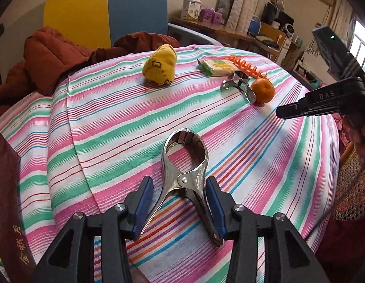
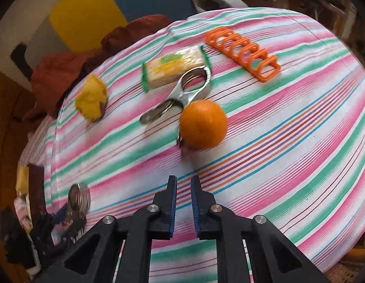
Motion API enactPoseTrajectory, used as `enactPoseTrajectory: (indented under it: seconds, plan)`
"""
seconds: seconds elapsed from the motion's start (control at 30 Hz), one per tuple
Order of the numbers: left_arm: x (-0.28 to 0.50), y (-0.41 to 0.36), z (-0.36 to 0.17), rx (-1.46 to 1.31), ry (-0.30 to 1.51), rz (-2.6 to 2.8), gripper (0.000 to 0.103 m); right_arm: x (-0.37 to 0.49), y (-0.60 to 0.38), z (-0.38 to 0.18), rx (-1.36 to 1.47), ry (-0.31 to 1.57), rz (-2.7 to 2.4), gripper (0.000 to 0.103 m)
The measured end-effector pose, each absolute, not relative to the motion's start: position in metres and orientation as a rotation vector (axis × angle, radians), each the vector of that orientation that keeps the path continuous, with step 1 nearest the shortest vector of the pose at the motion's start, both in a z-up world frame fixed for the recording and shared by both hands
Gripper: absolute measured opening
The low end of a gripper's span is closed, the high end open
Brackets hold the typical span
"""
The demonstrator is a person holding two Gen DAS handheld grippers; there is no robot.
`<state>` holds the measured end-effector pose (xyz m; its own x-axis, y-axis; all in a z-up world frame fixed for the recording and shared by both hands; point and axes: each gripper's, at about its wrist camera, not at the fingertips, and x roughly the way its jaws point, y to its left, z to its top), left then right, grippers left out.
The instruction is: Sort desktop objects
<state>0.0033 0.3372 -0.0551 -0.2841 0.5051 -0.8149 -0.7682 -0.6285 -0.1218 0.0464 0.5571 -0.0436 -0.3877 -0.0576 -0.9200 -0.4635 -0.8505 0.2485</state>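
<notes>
Blue pads on the left gripper point(image 1: 180, 200) sit on both sides of a big metal clamp point(image 1: 184, 172), right at its handles. The pads touch the handles or are just beside them, so the gripper looks like it is grasping the clamp. The clamp lies flat on the striped cloth point(image 1: 107, 127) that covers the surface, with its round end pointing away from the gripper.

In the right wrist view, the right gripper point(image 2: 183, 186) is nearly clenched, with only a thin gap between its blue pads. Nothing is between them. It hangs above the cloth, and the left wrist view shows it off at the right side point(image 1: 297, 110).

Just past the right gripper is an orange point(image 2: 203, 124). A second metal clamp point(image 2: 182, 92) lies right behind the orange and touches it. Behind that clamp is a pack of crackers point(image 2: 174, 67) with green ends. An orange plastic rack point(image 2: 246, 52) lies near the far edge of the cloth. A yellow sock bundle point(image 1: 160, 64) sits apart from the others, on the far left part of the cloth.

A red-brown jacket point(image 1: 48, 56) is piled past the far edge. A dark red box point(image 1: 8, 200) stands at the left edge.
</notes>
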Motion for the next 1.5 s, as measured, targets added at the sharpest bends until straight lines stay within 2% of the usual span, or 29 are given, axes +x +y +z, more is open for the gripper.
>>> enactPoseTrajectory:
  seconds: [0.1,0.13,0.17,0.2,0.23,0.33,0.5,0.63,0.7,0.73,1.07,1.23,1.37,1.5]
  plan:
    - [0.003,0.347,-0.055,-1.112,0.406,1.977,0.050,0.056,0.551,-0.038,-1.459,0.626,2.324,0.017]
    - [0.002,0.351,-0.056,-1.106,0.425,1.972,0.050,0.055,0.557,-0.037,-1.413,0.631,2.307,0.032]
    - [0.002,0.354,-0.057,-1.099,0.444,1.973,0.050,0.054,0.565,-0.035,-1.376,0.648,2.301,0.053]
    - [0.002,0.356,-0.057,-1.091,0.457,1.979,0.050,0.053,0.571,-0.035,-1.360,0.653,2.285,0.059]
    - [0.001,0.358,-0.058,-1.087,0.457,1.977,0.050,0.052,0.578,-0.035,-1.355,0.645,2.260,0.061]
    - [0.002,0.359,-0.061,-1.041,0.484,1.982,0.050,0.047,0.594,-0.039,-1.368,0.651,2.255,0.061]
    - [-0.003,0.353,-0.064,-1.029,0.425,1.977,0.049,0.032,0.614,-0.062,-1.369,0.887,2.273,0.062]
    - [-0.005,0.351,-0.064,-1.029,0.396,1.979,0.047,0.015,0.612,-0.066,-1.380,0.897,2.322,0.062]
    - [-0.003,0.352,-0.065,-1.021,0.404,1.985,0.047,0.009,0.608,-0.069,-1.400,0.885,2.339,0.053]
    - [-0.003,0.351,-0.065,-1.023,0.395,1.982,0.046,0.006,0.606,-0.070,-1.403,0.877,2.340,0.052]
    - [-0.002,0.338,-0.064,-1.008,0.331,1.994,0.043,0.015,0.595,-0.062,-1.454,0.778,2.299,0.052]
    - [0.006,0.325,-0.061,-1.010,0.313,2.012,0.043,0.026,0.565,-0.046,-1.502,0.902,2.361,0.051]
    - [0.015,0.308,-0.057,-1.029,0.272,2.021,0.043,0.030,0.524,-0.033,-1.563,0.879,2.435,0.052]
    - [0.027,0.283,-0.051,-1.046,0.200,2.022,0.043,0.041,0.490,-0.027,-1.597,1.003,2.483,0.052]
